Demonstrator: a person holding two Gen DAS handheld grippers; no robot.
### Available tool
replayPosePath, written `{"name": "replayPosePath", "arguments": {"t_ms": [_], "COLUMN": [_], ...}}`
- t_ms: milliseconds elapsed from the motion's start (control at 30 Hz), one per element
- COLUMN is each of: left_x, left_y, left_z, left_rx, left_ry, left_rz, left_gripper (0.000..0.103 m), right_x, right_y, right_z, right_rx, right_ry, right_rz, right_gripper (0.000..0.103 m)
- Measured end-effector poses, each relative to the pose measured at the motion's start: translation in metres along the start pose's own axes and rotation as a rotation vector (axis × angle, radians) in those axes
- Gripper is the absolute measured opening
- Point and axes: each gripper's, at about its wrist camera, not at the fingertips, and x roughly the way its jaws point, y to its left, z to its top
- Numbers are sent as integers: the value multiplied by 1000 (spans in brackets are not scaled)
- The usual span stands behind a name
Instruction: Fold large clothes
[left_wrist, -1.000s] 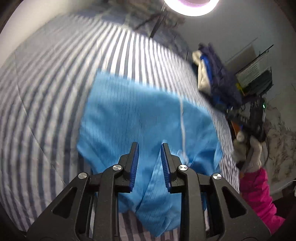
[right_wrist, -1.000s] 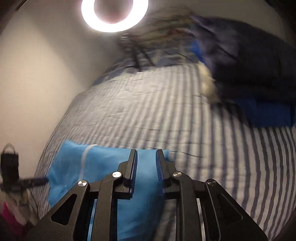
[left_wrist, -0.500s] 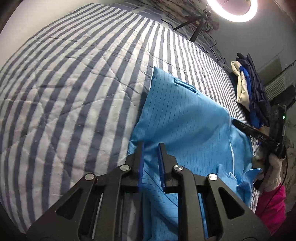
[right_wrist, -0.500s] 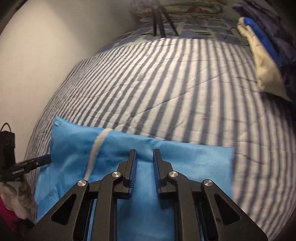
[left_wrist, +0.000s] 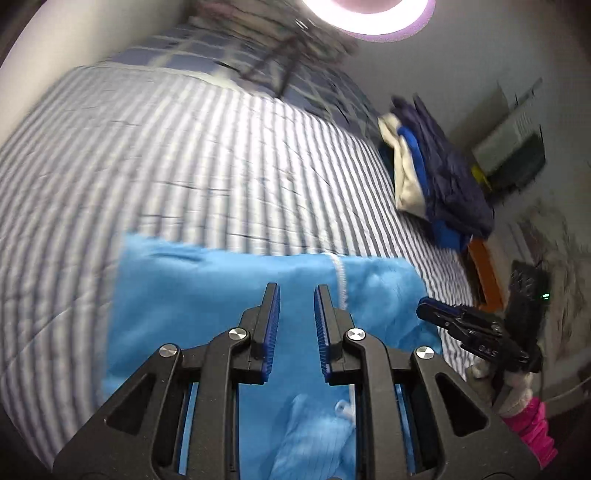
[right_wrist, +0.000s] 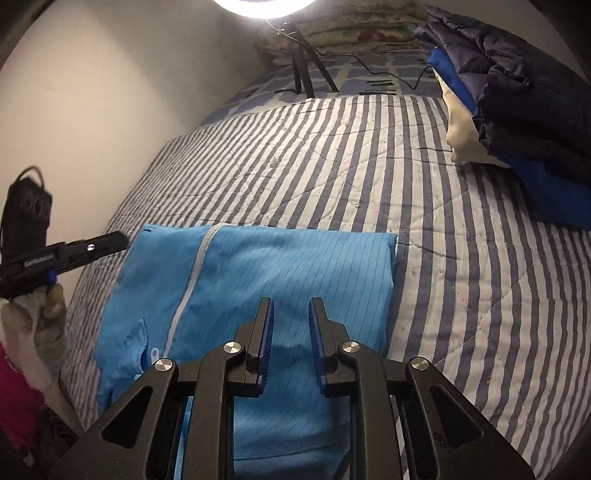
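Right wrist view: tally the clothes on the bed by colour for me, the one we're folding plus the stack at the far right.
Light blue garment, spread on the striped quilt: 1
Navy puffy garment in the stack: 1
Royal blue garment: 1, possibly more, folds unclear
Cream garment: 1
Total: 4 at least

- A bedroom in a home.
- A wide bed (right_wrist: 424, 206) fills most of both views, covered by a quilted blanket with grey and white stripes.
- Pillows (right_wrist: 354, 26) lie stacked at the head of the bed, against a plain pale wall (right_wrist: 92, 92).
- A pile of folded clothes (right_wrist: 517, 96), with a dark padded jacket on top, sits on the bed's far side.
- A lit ring light (left_wrist: 376, 14) on a tripod (right_wrist: 306, 70) stands on the bed near the pillows, a cable trailing from it.
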Motion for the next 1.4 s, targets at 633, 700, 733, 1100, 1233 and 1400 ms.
{"name": "replayPosePath", "arguments": {"t_ms": [633,700,733,1100,1233,1400], "left_x": [-24,-41,-50,-55,-40,-58], "left_y": [37,33,32,37,60,79], "left_z": [-13,-21,-26,-78,-93,-97], "left_rx": [-7,-12,-16,-46,-55,-90], "left_ry": [-65,-78,-81,26,104,100], "left_rz": [273,241,221,232,293,277], "left_gripper": [3,3,3,3,3,3], "right_x": [-23,-46,-56,-58,-30,-22], "right_y": [-29,-23,-19,16,11,7], "right_z": [-55,-59,-62,-70,-80,-110], "right_rx": [-49,-30,-25,-33,-55,-78], "right_ry": [119,53,23,-48,61,155], "right_rz": [-134,-108,-86,8,-53,-89], "right_gripper": [17,18,18,29,29,29]}}
